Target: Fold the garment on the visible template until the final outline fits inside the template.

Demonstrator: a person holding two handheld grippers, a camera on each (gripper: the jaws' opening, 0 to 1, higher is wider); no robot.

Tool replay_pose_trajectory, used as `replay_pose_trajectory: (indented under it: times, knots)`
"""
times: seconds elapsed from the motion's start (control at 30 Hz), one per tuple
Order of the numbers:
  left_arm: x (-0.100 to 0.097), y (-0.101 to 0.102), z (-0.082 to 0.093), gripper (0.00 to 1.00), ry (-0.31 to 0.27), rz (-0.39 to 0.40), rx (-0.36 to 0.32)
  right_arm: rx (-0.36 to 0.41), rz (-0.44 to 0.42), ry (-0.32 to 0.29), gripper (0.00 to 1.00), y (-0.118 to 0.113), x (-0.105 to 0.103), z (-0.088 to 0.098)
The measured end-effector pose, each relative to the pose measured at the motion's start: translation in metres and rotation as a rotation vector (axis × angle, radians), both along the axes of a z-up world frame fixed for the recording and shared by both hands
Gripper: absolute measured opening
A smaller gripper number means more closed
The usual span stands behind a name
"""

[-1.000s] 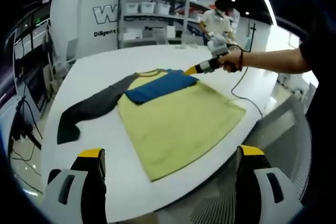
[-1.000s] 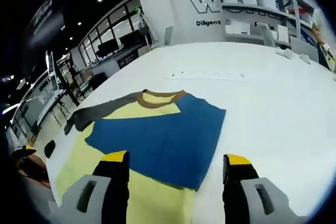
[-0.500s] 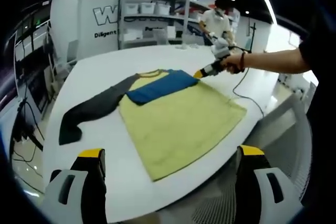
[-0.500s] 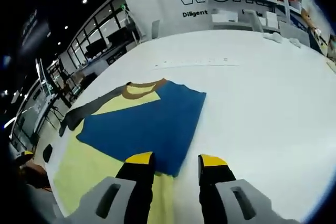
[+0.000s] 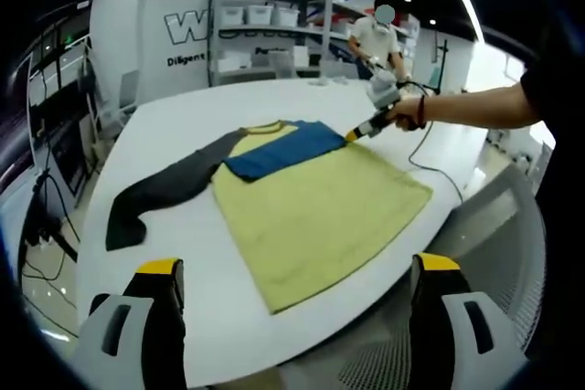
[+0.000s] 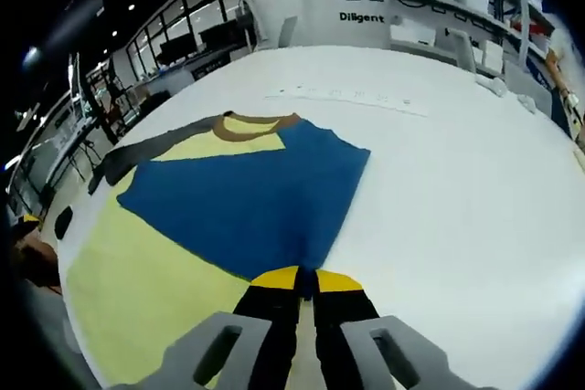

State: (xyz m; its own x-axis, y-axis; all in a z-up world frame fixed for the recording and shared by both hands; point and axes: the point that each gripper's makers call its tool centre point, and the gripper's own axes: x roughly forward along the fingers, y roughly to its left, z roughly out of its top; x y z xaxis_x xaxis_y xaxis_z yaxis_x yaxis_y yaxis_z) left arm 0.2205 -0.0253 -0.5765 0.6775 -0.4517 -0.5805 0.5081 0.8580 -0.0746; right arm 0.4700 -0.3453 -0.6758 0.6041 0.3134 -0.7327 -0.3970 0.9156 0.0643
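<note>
A yellow garment [image 5: 311,207] lies flat on the white table [image 5: 183,253]. Its blue sleeve [image 5: 279,148] is folded across the chest, and the dark grey sleeve [image 5: 164,189] stretches out to the left. My left gripper [image 5: 292,317] hangs open over the table's near edge, apart from the cloth. In the left gripper view my right gripper [image 5: 352,134] meets the blue sleeve's right edge. In the right gripper view my right gripper [image 6: 306,282] is shut on the corner of the blue sleeve [image 6: 247,194], beside the yellow body [image 6: 137,280] and brown collar [image 6: 256,125].
A person's arm [image 5: 466,107] holds the right gripper, and a cable [image 5: 430,157] trails over the table. Shelves with bins [image 5: 265,34] and another person [image 5: 379,38] stand behind the table. A thin marked strip [image 6: 347,98] lies beyond the collar.
My right gripper's jaws went from wide open to shut at the blue sleeve's edge. The left gripper has stayed open and nearly still.
</note>
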Motion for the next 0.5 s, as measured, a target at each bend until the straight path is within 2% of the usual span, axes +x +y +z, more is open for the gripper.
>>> replay_pose_trajectory:
  times: [0.07, 0.13, 0.5]
  knots:
    - [0.000, -0.001, 0.001, 0.99, -0.002, -0.003, 0.000, -0.042, 0.012, -0.025, 0.00, -0.006, 0.005, 0.002]
    - [0.000, 0.000, 0.001, 0.99, -0.005, -0.002, 0.000, -0.058, 0.008, -0.023, 0.00, -0.009, 0.006, 0.002]
    - [0.000, 0.000, -0.001, 0.99, 0.005, 0.009, 0.000, -0.064, -0.051, -0.001, 0.00, -0.031, 0.003, 0.002]
